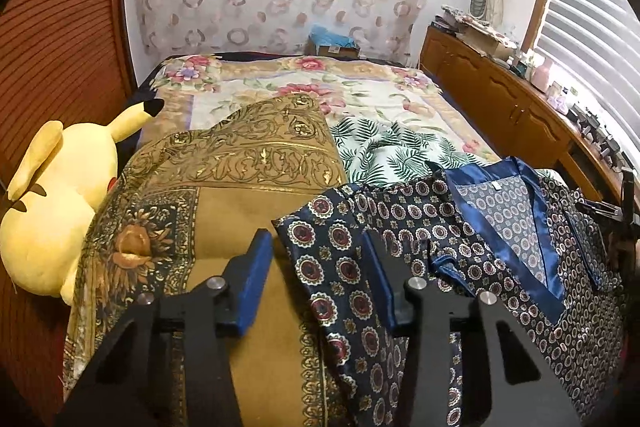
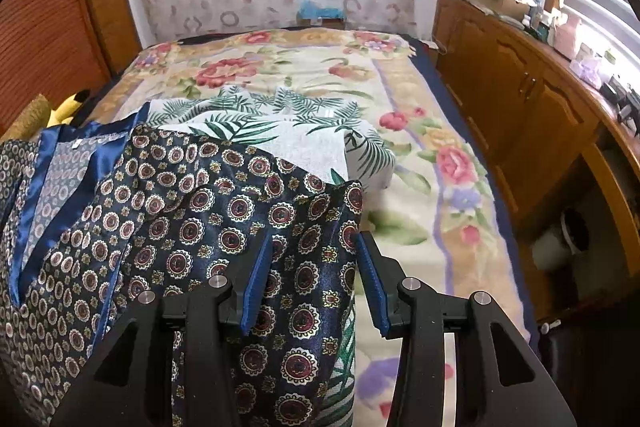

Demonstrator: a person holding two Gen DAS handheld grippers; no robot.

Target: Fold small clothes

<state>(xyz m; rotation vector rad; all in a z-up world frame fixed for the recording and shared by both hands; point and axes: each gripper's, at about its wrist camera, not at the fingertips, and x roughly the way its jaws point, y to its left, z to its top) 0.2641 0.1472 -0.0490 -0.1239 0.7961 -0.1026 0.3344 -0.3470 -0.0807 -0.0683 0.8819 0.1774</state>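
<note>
Both wrist views look steeply down, close over the bed [image 1: 280, 91], apparently sharing the patterned shirt [image 1: 500, 247].

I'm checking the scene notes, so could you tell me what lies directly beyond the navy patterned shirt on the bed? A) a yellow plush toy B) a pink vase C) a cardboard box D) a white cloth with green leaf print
D: the leaf-print cloth lies right behind the shirt, partly under its far edge; the plush sits off to the side.
</note>
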